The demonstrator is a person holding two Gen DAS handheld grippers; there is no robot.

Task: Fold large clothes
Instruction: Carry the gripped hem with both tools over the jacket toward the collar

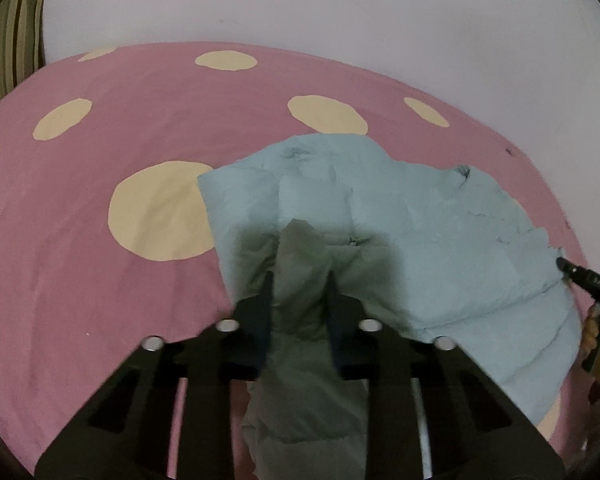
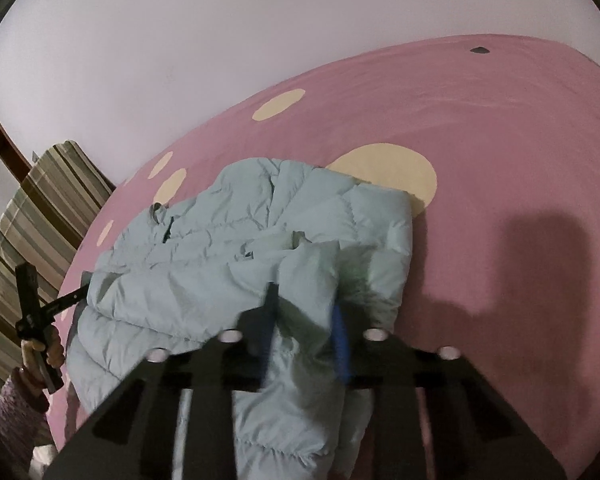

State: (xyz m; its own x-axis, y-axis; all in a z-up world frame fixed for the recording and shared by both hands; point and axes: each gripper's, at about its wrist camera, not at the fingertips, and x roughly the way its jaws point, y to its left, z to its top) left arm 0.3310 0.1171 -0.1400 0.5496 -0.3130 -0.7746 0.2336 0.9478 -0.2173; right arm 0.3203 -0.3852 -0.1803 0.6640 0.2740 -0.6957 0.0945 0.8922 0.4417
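Note:
A light blue puffer jacket [image 1: 420, 240] lies partly folded on a pink bedsheet with cream dots [image 1: 100, 152]. My left gripper [image 1: 300, 280] is shut on a bunched edge of the jacket, which hangs between its fingers. In the right wrist view the jacket [image 2: 228, 248] lies crumpled on the sheet [image 2: 500, 128]. My right gripper [image 2: 306, 296] is shut on another fold of the jacket. The right gripper also shows at the right edge of the left wrist view [image 1: 580, 276], and the left gripper shows at the left of the right wrist view [image 2: 56, 304].
A pale wall [image 1: 340, 8] stands behind the bed. A striped cushion [image 2: 32, 232] lies at the bed's left end and also shows in the left wrist view [image 1: 8, 48]. The person's hand and purple sleeve [image 2: 24, 384] hold the left gripper.

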